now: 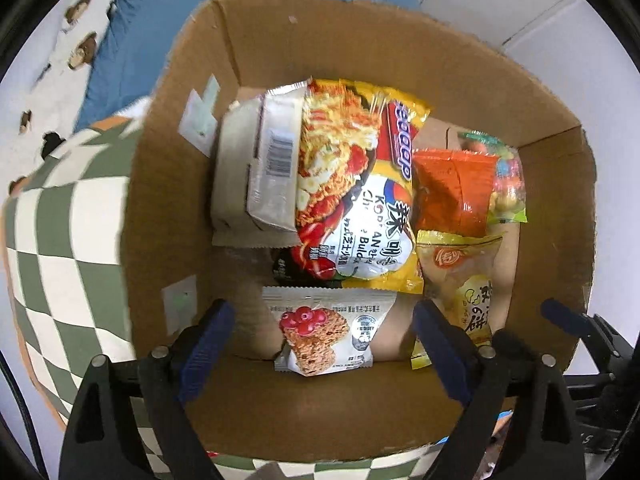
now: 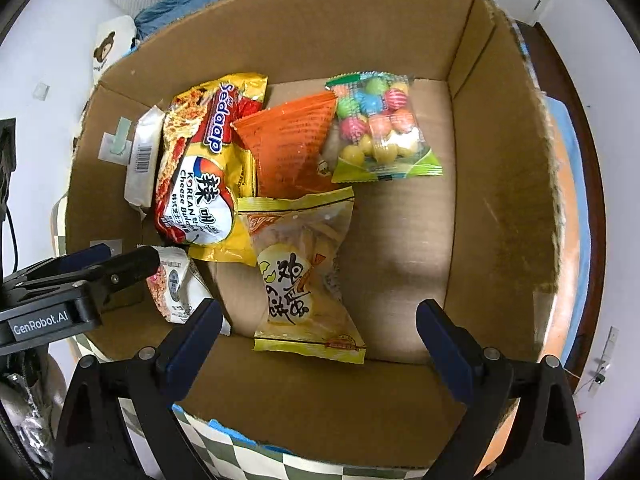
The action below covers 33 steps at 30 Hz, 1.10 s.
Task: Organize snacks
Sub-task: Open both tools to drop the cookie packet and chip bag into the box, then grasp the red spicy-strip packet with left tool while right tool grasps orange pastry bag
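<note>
The left gripper (image 1: 322,332) hangs over the near wall of the cardboard box (image 1: 360,56), its blue-padded fingers (image 1: 208,336) spread wide apart with nothing between them but air. Directly under that gap, against the near wall, stands a grey cereal-bar packet (image 1: 326,336), touching neither finger. At 12 o'clock from it lies the yellow noodle packet (image 1: 360,184), its lower edge just above the bar; a pale barcode packet (image 1: 256,168) is tucked beside it at 10 o'clock, close to the left wall. At 2 o'clock sit the orange packet (image 1: 452,188) and the candy-ball bag (image 1: 508,176) behind it.

The right gripper (image 2: 320,332) hovers over the same near wall, fingers (image 2: 444,336) likewise parted and empty. Just ahead, at 12 o'clock, the clear yellow-trimmed rice-cracker bag (image 2: 300,276) lies on the box floor, its bottom seam near the wall. From 1 to 3 o'clock the floor is bare cardboard up to the tall right wall (image 2: 500,168), the widest open stretch in the box. At 9 o'clock the left gripper's black arm reaches in over the rim. Outside, a checkered green-and-cream cloth (image 1: 64,240) lies beneath the box.
</note>
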Each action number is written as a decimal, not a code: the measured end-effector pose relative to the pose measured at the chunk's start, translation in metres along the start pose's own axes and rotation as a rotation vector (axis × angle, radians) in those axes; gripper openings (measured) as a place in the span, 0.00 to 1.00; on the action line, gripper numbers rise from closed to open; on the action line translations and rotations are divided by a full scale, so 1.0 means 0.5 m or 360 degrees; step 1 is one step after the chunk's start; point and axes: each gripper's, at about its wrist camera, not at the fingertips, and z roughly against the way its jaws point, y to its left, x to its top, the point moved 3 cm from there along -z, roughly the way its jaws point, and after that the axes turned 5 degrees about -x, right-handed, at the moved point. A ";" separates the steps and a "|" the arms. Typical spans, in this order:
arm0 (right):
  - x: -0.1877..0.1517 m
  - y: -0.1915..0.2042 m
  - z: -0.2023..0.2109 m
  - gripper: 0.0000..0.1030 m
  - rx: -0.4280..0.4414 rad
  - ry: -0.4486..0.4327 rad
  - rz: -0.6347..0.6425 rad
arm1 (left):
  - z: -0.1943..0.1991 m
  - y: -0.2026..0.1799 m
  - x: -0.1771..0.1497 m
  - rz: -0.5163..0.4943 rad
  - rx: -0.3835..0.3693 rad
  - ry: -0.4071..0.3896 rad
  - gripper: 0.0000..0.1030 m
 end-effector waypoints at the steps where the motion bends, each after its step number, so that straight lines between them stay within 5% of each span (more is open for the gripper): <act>1: -0.004 -0.002 0.008 0.96 -0.0003 -0.0025 -0.0004 | 0.010 -0.002 -0.007 -0.0010 0.0019 -0.0036 0.89; 14: -0.136 -0.015 0.137 0.96 -0.0083 -0.0502 -0.0027 | 0.143 -0.043 -0.149 -0.0167 0.0154 -0.0563 0.89; 27: -0.284 -0.015 0.297 0.96 -0.0139 -0.0917 -0.0014 | 0.265 -0.098 -0.272 -0.0258 0.0195 -0.0921 0.89; 33: -0.338 -0.013 0.337 0.96 -0.0056 -0.0970 -0.0034 | 0.305 -0.093 -0.332 -0.0248 0.0180 -0.1002 0.89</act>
